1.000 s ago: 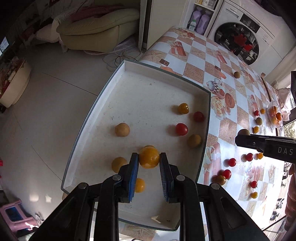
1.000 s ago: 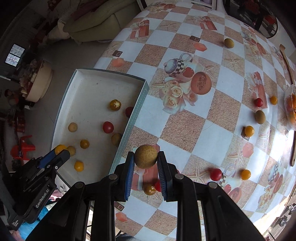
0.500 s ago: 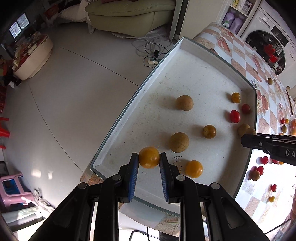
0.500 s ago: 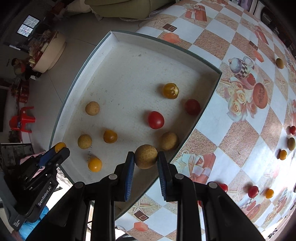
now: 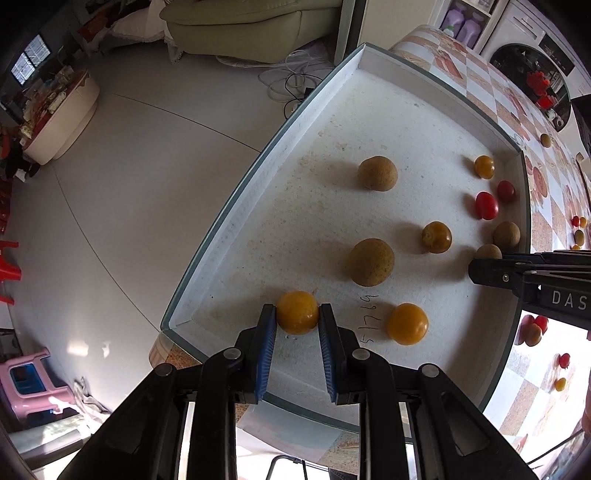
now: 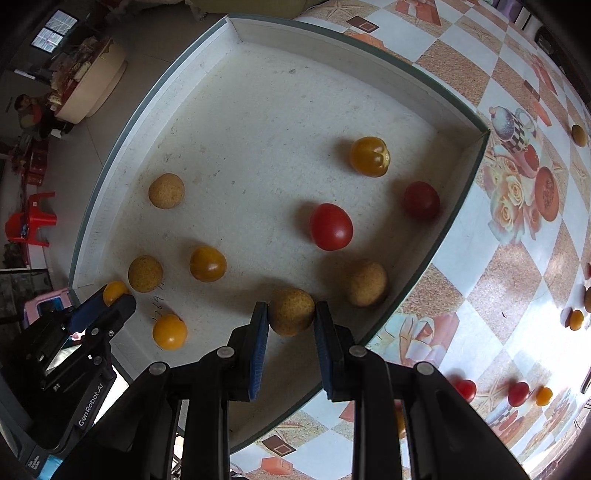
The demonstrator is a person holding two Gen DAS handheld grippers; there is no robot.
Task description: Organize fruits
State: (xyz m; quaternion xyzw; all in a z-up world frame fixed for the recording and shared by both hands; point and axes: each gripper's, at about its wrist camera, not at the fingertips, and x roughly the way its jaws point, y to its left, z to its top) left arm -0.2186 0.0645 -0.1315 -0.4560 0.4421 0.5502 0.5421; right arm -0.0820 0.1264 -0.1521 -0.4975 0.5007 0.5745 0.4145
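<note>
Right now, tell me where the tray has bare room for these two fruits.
Bare: the white tray's far half, beyond the tan fruit and yellow tomato. Crowded: the near wall by the red tomato.

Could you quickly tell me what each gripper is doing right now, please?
Left gripper: shut on the yellow tomato, over the white tray.
Right gripper: shut on the tan round fruit, over the same tray.

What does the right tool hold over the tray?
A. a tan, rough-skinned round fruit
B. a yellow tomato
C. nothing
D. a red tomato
A: the right tool grips a tan, speckled round fruit between its blue pads, just above the white tray.
</note>
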